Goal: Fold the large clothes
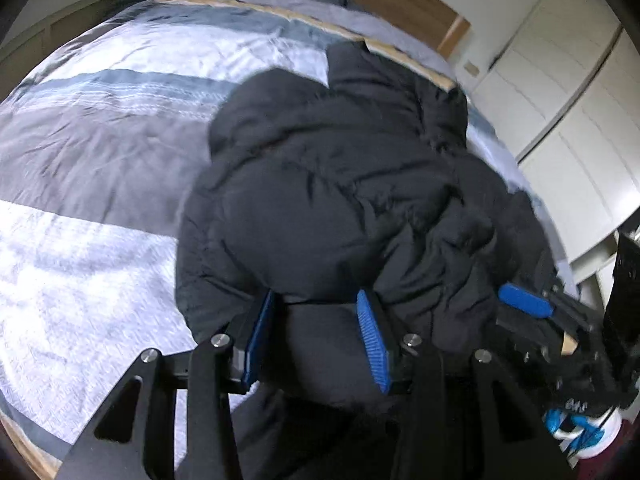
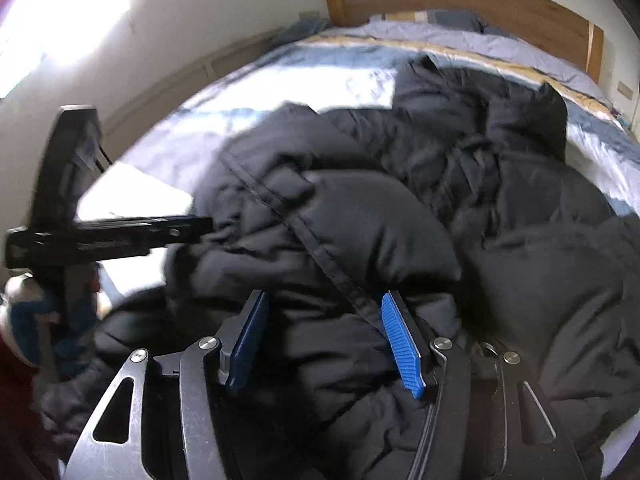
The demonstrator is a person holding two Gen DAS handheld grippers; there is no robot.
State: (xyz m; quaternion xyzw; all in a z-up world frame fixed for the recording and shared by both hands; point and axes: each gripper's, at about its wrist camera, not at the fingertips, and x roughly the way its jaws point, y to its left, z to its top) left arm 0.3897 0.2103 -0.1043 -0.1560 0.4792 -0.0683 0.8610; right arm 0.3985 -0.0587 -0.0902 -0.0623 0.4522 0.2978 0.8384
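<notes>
A large black puffer jacket [image 1: 340,168] lies crumpled on the bed, and also fills the right wrist view [image 2: 400,208]. My left gripper [image 1: 316,304] is at the jacket's near edge, its blue pads [image 1: 372,340] spread wide with a bulging fold of the jacket between them. My right gripper [image 2: 324,308] is likewise wide apart, with jacket fabric and a seam between its blue pads [image 2: 402,346]. The right gripper also shows at the right of the left wrist view [image 1: 528,302]; the left gripper shows at the left of the right wrist view [image 2: 160,232].
The bed [image 1: 100,140] has a striped blue, grey and white duvet and a wooden headboard [image 2: 460,0]. White wardrobe doors [image 1: 560,100] stand to the right of the bed. A bright window [image 2: 60,8] is on the left wall.
</notes>
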